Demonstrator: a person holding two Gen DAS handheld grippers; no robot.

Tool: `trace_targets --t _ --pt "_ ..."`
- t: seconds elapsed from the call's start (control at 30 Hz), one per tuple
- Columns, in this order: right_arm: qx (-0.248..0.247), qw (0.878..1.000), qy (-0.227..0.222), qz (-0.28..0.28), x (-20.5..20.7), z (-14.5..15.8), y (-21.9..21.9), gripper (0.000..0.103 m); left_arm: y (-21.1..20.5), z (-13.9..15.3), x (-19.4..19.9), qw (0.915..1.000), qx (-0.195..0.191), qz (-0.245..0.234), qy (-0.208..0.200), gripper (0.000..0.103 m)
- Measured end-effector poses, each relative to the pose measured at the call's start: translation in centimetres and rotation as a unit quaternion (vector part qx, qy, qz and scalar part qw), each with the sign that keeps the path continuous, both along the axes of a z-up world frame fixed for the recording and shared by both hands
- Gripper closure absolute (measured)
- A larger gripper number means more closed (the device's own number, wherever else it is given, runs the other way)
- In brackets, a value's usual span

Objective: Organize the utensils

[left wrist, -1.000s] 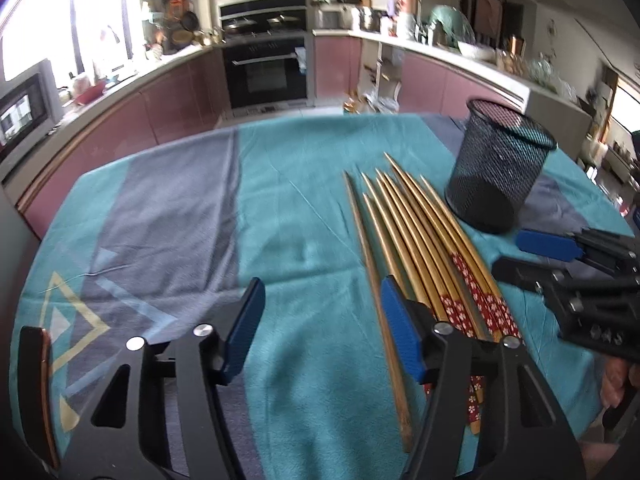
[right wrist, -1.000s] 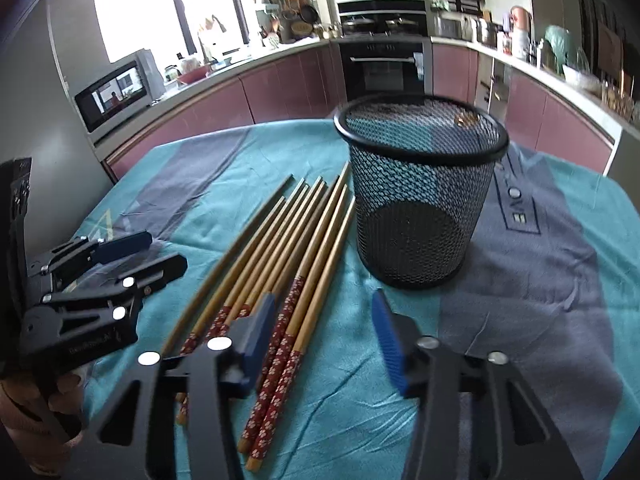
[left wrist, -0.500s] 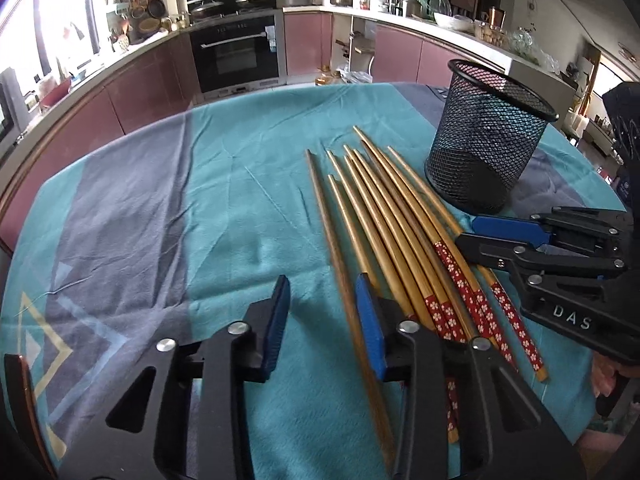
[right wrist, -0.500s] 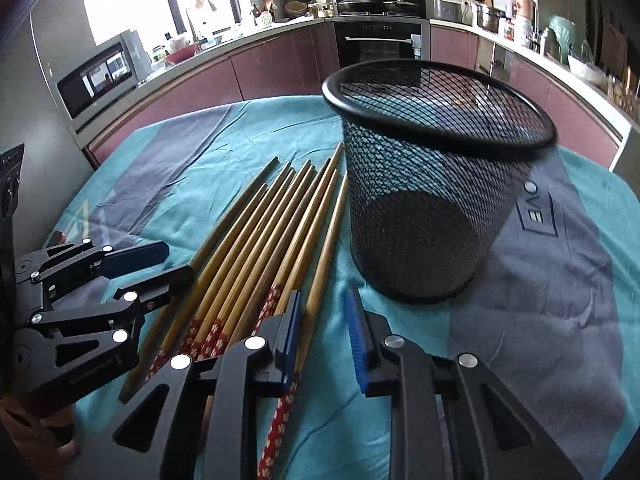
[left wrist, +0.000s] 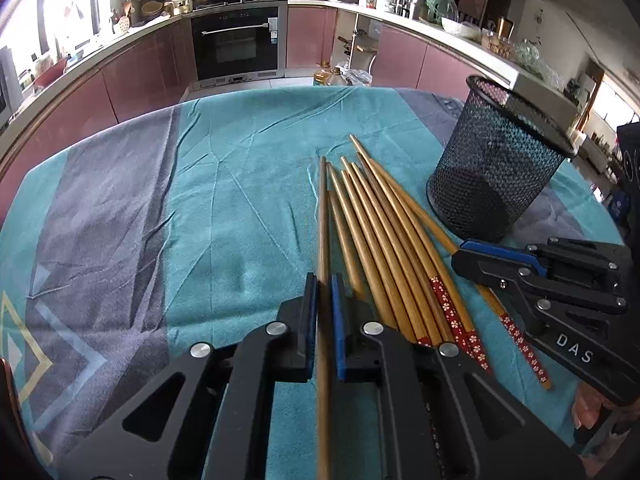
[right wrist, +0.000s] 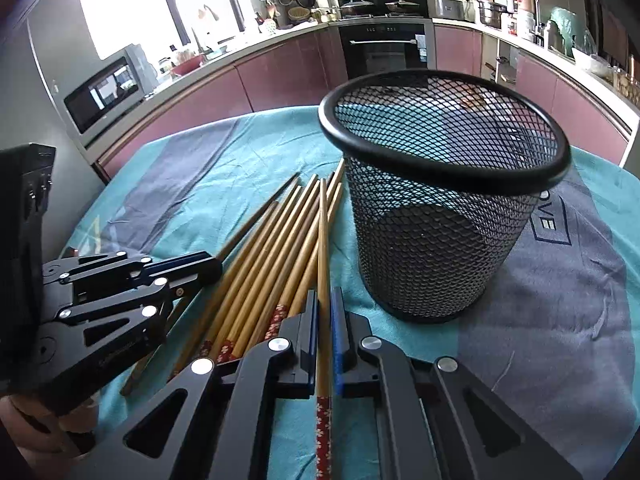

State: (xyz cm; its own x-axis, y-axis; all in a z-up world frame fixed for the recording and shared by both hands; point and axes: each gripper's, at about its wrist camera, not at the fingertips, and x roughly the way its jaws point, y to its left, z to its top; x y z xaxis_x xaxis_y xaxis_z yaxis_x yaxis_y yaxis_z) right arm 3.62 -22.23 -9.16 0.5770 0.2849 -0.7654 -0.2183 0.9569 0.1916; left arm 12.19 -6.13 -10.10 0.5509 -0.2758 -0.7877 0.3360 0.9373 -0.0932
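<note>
left wrist view shows a table covered by a teal and grey tablecloth (left wrist: 224, 184), with the curved run of maroon kitchen cabinets (left wrist: 136, 76) and a built-in oven (left wrist: 236, 44) behind it at 12 o'clock. on the cloth at about 2 o'clock stands a black mesh cup (left wrist: 496, 176), upright and with nothing visible inside. just beside its base, fanning from 12 toward 4 o'clock, lies a bundle of chopsticks (left wrist: 384, 240), some with red flowered ends pointing toward the camera. the left gripper (left wrist: 324, 292) has its blue pads pressed in on a plain brown chopstick (left wrist: 323, 216), the leftmost of the lot, which runs straight out toward 12 o'clock between the fingers. the right gripper (left wrist: 468, 256) enters at 3 o'clock, low over the flowered ends, its fingers close together. from the right wrist view the right gripper (right wrist: 325, 304) pinches a red-ended chopstick (right wrist: 323, 240) that points to 12 o'clock, its tip just beside the mesh cup's (right wrist: 440, 216) left wall; the other chopsticks lie at 10 o'clock, the left gripper (right wrist: 208, 264) at 9 o'clock on the leftmost one.
</note>
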Motion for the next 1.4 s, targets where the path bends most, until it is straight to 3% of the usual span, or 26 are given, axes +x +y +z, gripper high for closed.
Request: trace_targets --t 0.2,0.47,0.73,1.03,1.4 --pt "0.028 0.999 -0.018 0.027 -1.0 1.6 -0.3 0.097 1.4 1.8 -0.6 0.9991 -0.042 -0.005 -0.001 0.095" --pt "0.058 0.994 -0.073 0.055 -2.5 6.1 -0.8 0.097 2.6 7.6 -2.3 0.9946 -0.086 -0.025 -0.053 0.095" --pt "0.074 0.986 -0.141 0.048 -3.3 10.8 -3.0 0.097 2.7 13.7 -3.8 0.9809 -0.160 -0.056 -0.096 0.095" --pt "0.067 0.978 -0.197 0.024 -2.9 13.9 -5.3 0.097 -0.6 17.1 -2.7 0.9667 -0.208 -0.052 -0.139 0.095" --pt "0.051 0.967 -0.250 -0.012 -0.4 16.3 -7.2 0.098 -7.2 18.8 1.4 0.9509 -0.248 -0.047 -0.179 0.095"
